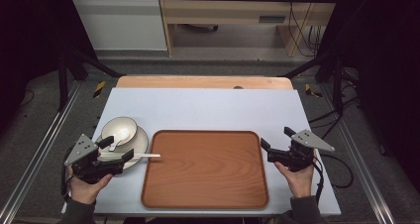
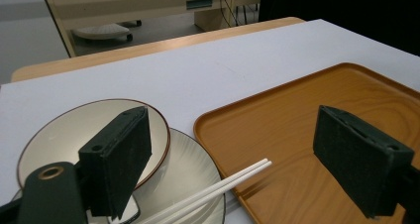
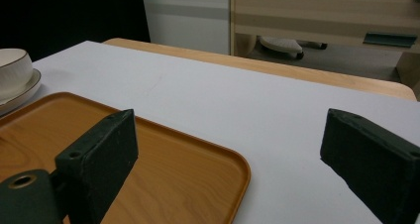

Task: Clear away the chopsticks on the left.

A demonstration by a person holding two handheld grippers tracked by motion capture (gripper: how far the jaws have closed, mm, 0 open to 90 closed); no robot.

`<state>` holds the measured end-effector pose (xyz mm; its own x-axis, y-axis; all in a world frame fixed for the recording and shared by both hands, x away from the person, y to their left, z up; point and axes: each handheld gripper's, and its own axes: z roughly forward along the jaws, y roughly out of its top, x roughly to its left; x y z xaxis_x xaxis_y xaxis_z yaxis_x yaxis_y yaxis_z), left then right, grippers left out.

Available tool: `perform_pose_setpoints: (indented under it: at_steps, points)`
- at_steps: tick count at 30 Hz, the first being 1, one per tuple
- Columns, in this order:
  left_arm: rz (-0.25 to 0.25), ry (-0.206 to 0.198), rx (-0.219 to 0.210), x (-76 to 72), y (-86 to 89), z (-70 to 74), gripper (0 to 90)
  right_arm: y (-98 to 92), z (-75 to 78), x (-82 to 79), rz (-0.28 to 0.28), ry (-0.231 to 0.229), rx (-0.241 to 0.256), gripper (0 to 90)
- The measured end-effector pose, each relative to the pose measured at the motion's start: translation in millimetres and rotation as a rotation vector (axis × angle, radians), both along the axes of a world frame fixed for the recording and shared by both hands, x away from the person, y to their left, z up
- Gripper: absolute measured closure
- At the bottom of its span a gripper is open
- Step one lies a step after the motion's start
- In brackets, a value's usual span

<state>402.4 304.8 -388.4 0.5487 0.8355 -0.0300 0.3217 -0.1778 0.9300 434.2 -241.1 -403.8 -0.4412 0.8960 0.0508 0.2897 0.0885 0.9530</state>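
A brown wooden tray (image 1: 205, 184) lies mid-table near the front edge. To its left, a white bowl (image 1: 119, 129) with a dark rim sits on a white plate (image 1: 140, 143). White chopsticks (image 1: 143, 155) lie across the plate, their tips reaching over the tray's left edge. My left gripper (image 1: 117, 149) hovers open over the plate's near side, with the chopsticks between its jaws but not touched. In the left gripper view the gripper (image 2: 233, 135) frames the bowl (image 2: 74, 135), plate (image 2: 193, 169), chopsticks (image 2: 233, 182) and tray (image 2: 307, 100). My right gripper (image 1: 277, 139) is open and empty beside the tray's right edge.
A white mat (image 1: 208, 107) covers the wooden table (image 1: 203, 82). What looks like a white spoon (image 1: 114, 143) rests against the bowl. In the right gripper view the gripper (image 3: 230, 130) spans the tray corner (image 3: 218, 169) and the mat (image 3: 277, 120). Cables trail off the right side.
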Motion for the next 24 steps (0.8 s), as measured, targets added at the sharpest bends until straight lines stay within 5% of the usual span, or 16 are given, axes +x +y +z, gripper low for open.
perform_pose_setpoints:
  at_steps: [13,24]
  points:
    - [-0.066,0.064,0.072,-16.7,25.1,-18.1,14.5,8.0,-2.5,-0.4,0.006,0.024,-0.025,8.9]
    - [-0.087,0.135,0.143,-10.0,33.2,-36.3,17.0,7.1,-5.8,1.7,0.010,0.045,-0.026,9.2]
